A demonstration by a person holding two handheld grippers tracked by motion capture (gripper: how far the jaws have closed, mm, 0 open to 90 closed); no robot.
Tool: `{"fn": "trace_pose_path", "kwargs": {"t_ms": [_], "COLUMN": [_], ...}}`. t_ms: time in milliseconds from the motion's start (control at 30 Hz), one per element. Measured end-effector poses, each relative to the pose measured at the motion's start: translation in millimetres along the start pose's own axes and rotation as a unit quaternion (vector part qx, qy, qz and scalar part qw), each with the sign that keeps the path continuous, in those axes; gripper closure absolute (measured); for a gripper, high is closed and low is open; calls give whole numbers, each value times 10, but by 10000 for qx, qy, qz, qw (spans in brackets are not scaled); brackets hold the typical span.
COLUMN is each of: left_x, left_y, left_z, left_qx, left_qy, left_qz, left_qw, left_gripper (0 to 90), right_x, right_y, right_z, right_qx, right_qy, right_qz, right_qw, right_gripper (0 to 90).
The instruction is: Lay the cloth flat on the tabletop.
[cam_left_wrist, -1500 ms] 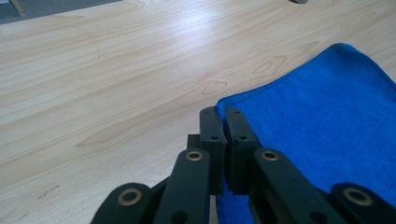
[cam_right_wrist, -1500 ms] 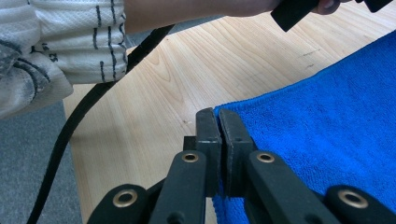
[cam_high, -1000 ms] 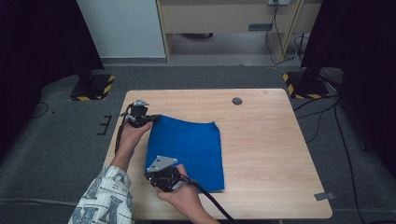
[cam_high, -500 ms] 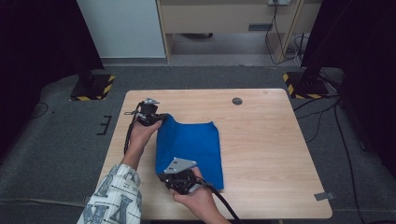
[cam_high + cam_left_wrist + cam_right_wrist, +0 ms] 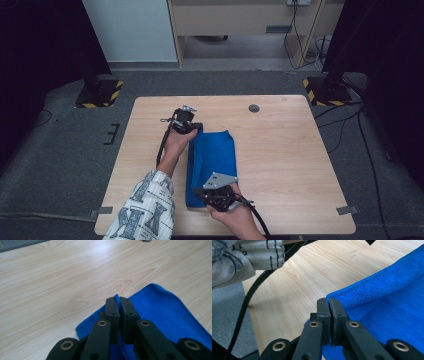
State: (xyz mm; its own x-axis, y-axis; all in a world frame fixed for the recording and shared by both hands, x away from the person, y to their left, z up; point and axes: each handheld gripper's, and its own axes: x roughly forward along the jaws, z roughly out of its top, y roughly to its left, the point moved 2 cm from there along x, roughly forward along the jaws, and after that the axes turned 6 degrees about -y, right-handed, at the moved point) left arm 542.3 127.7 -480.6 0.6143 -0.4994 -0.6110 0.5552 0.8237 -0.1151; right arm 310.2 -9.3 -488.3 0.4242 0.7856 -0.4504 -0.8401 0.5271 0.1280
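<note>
Blue terry-cloth towel (image 5: pixel 212 162) lies as a narrow strip on the light wood-grain table (image 5: pixel 290 165), left of centre, running from far to near. Left gripper (image 5: pixel 192 127) sits at the towel's far left corner, jaws pressed together with a bit of blue cloth pinched between the tips. Right gripper (image 5: pixel 212 196) is at the near left corner, jaws clamped on the towel edge too. Patterned white sleeve (image 5: pixel 142 210) comes in at the bottom left.

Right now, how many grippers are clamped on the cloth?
2. The left gripper pinches the blue cloth at its far left corner; the right gripper pinches its near left corner.
</note>
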Motion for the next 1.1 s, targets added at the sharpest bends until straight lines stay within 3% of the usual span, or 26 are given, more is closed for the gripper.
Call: {"fn": "trace_pose_path", "kwargs": {"t_ms": [400, 700, 967, 1100], "left_x": [187, 188, 244, 281], "left_y": [-205, -294, -382, -453], "left_z": [42, 84, 109, 124], "left_qx": [-78, -96, -151, -78], "left_qy": [-99, -227, -228, -206], "left_qz": [-63, -173, -214, -238], "left_qw": [9999, 9995, 9994, 9995], "left_gripper": [857, 858, 857, 857], "right_x": [-178, -305, -383, -426], "right_y": [-181, -278, -342, -365], "right_z": [-194, -268, -346, -376], "right_qx": [119, 325, 332, 338], "right_qy": [182, 152, 186, 211], "right_qz": [-154, -196, -271, -306], "right_qw": [9996, 9992, 9989, 9987], "right_gripper": [879, 879, 879, 879]}}
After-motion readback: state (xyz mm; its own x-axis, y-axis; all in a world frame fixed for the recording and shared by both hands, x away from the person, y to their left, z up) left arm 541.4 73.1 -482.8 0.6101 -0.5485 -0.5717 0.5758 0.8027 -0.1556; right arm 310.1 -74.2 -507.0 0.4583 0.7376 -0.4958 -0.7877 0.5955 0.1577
